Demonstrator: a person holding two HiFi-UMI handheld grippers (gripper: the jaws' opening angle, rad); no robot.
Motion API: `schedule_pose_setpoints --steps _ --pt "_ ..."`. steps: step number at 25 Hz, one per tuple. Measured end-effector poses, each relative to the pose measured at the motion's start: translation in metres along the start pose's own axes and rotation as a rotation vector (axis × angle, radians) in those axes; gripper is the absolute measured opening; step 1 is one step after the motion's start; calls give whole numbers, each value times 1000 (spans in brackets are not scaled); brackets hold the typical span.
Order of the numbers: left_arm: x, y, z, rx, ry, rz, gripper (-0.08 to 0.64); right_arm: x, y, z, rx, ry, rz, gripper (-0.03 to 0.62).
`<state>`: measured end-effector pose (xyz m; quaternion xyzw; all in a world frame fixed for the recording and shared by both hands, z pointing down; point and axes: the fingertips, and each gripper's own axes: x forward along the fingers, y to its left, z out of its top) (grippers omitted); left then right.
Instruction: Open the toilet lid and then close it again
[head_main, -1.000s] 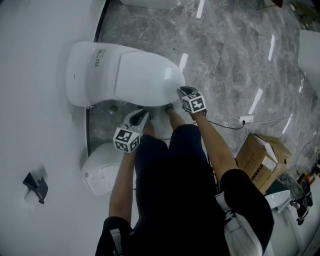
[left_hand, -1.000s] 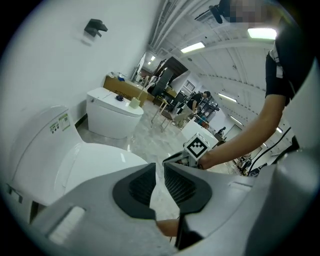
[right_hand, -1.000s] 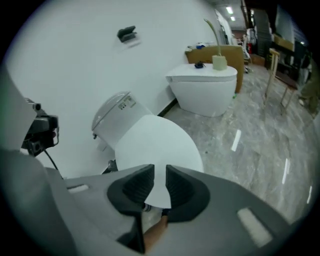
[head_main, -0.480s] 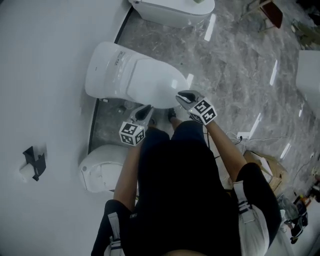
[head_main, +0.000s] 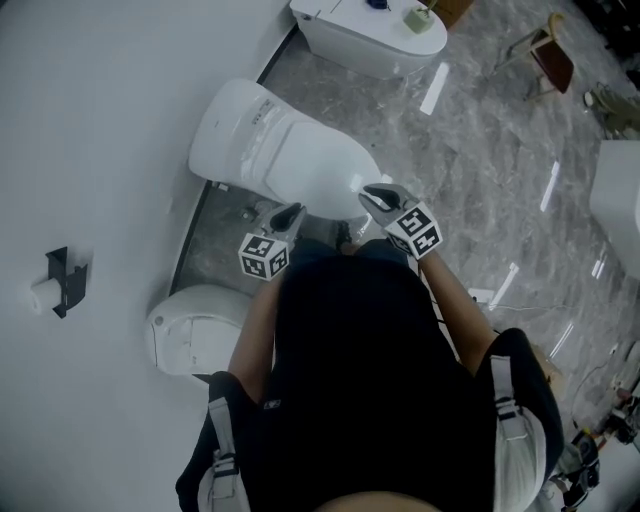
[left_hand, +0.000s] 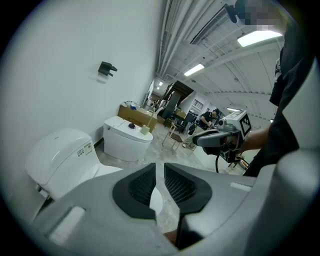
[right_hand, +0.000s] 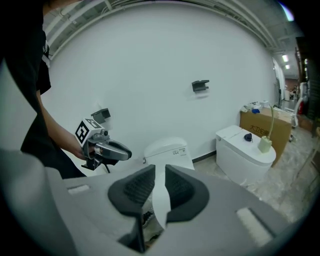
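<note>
Both narrow-jawed, empty: left hand-held gripper (head_main: 293, 212), right hand-held gripper (head_main: 370, 193) — closed toilet lid (head_main: 312, 160) just ahead of tips.

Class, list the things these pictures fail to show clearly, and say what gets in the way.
Label on the toilet: print too small, head view.
Lid: front edge covered by the right gripper, head view.
White fixture: partly behind the person's left arm, head view.
Toilet's lower half: behind the left gripper, left gripper view.
</note>
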<state>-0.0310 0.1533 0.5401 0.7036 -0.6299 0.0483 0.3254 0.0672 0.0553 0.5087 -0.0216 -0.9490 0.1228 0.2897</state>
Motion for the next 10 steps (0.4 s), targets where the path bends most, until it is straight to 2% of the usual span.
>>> schedule_pose_setpoints --steps 10 --pt "-8 -5 13 -5 -44 33 63 -6 -1 -1 -11 10 -3 66"
